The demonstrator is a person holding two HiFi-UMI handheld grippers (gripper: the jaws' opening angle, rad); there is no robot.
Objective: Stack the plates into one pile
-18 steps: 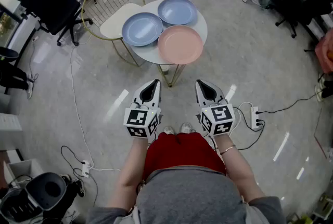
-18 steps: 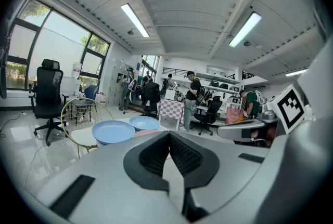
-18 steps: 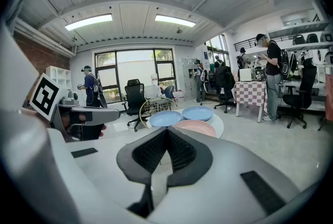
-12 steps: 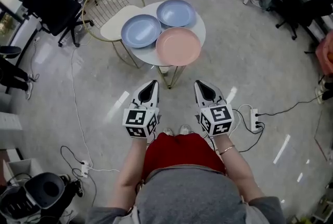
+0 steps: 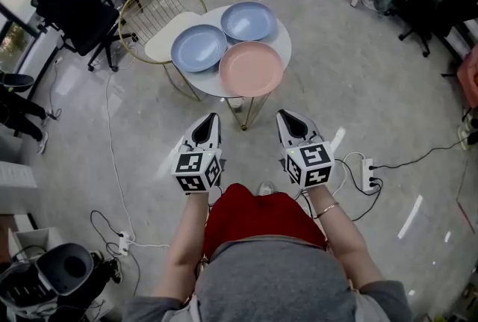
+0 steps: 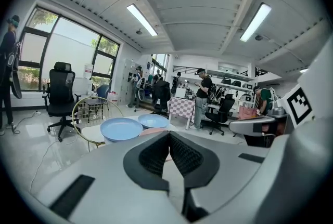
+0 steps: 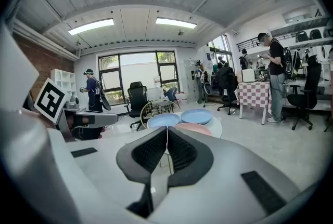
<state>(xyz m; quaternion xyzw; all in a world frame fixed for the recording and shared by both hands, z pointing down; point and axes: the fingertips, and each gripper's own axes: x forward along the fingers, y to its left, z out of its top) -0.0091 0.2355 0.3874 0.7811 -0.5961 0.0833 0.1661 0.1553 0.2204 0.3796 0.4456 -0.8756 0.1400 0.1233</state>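
Three round plates lie side by side on a small round white table with thin gold legs (image 5: pixel 284 40), none stacked on another: a pale blue plate on the left (image 5: pixel 199 48), a second pale blue plate at the far side (image 5: pixel 249 20) and a pink plate nearest the person (image 5: pixel 251 68), each just beside its neighbours. A gold wire chair with a white seat (image 5: pixel 153 18) stands against the table's left side. The left gripper (image 5: pixel 210 122) and the right gripper (image 5: pixel 290 121) hang over the glossy grey floor (image 5: pixel 358 74), well short of the table, both pointing toward it and slightly down. Each has its ribbed black pads pressed together with nothing between them
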